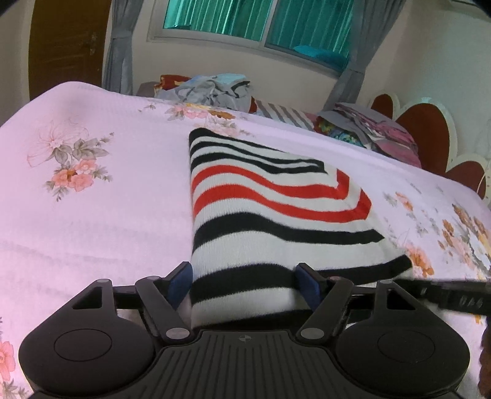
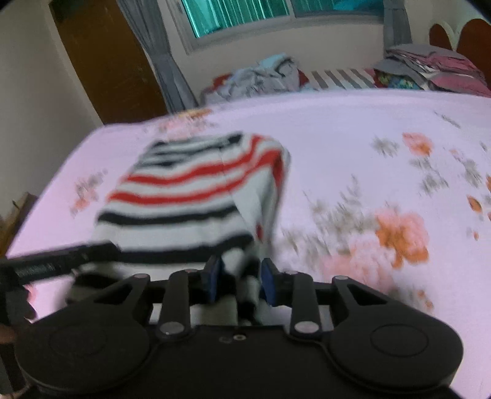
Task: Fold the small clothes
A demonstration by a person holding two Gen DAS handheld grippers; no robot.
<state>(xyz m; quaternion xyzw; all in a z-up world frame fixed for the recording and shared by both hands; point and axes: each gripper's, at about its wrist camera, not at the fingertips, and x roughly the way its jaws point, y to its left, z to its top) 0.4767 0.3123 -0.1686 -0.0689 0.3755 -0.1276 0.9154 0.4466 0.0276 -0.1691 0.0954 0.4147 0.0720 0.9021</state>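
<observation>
Left wrist view first: the left hand-held gripper (image 1: 244, 284) stands wide, its blue pads (image 1: 181, 284) flanking the near edge of a white knitted garment with black and red stripes (image 1: 270, 214). The fabric runs between them, and the left pad sits at the garment's edge, but I can't tell whether the pads actually press on it. The garment lies partly folded across the middle of the frame on a pink bedsheet printed with flowers (image 1: 92, 214).

At the right edge, a black arm of the right hand-held gripper (image 1: 454, 293) reaches in at the garment's lower right corner.

Over to the right wrist view, blurred: the right hand-held gripper (image 2: 241, 282) is narrowed down, jaws pinched on a bunched strip of the striped cloth at lower centre. The garment (image 2: 190, 196) stretches away from it towards the upper left.

A heap of grey and blue clothes (image 1: 214, 89) sits at the bed's far edge, top centre, under a teal-paned window (image 1: 254, 18).
</observation>
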